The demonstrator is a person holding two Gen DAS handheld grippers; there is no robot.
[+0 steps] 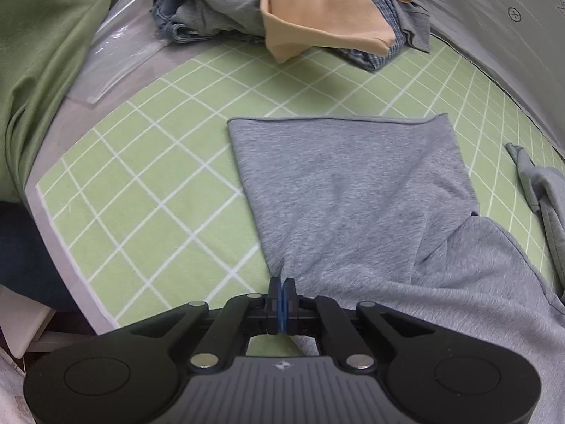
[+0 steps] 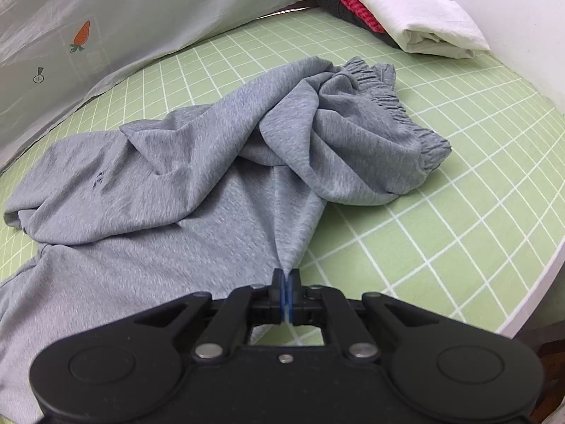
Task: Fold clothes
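Note:
Grey sweatpants (image 1: 353, 190) lie across a green checked mat (image 1: 141, 176). In the left wrist view one leg lies flat, its hem toward the far side, and my left gripper (image 1: 281, 284) is shut on the leg's near edge, where the cloth puckers into the jaws. In the right wrist view the grey sweatpants (image 2: 212, 162) are bunched, with the elastic waistband (image 2: 399, 113) crumpled at the far right. My right gripper (image 2: 286, 277) is shut on a pinched fold of the fabric at the near edge.
A heap of clothes (image 1: 282, 10), grey, checked and orange, sits at the mat's far side. Green fabric (image 1: 35, 81) hangs at left beside clear plastic (image 1: 113, 53). A pale sheet with a carrot print (image 2: 82, 35) borders the mat. Folded white, red and dark items (image 2: 406, 10) lie far right.

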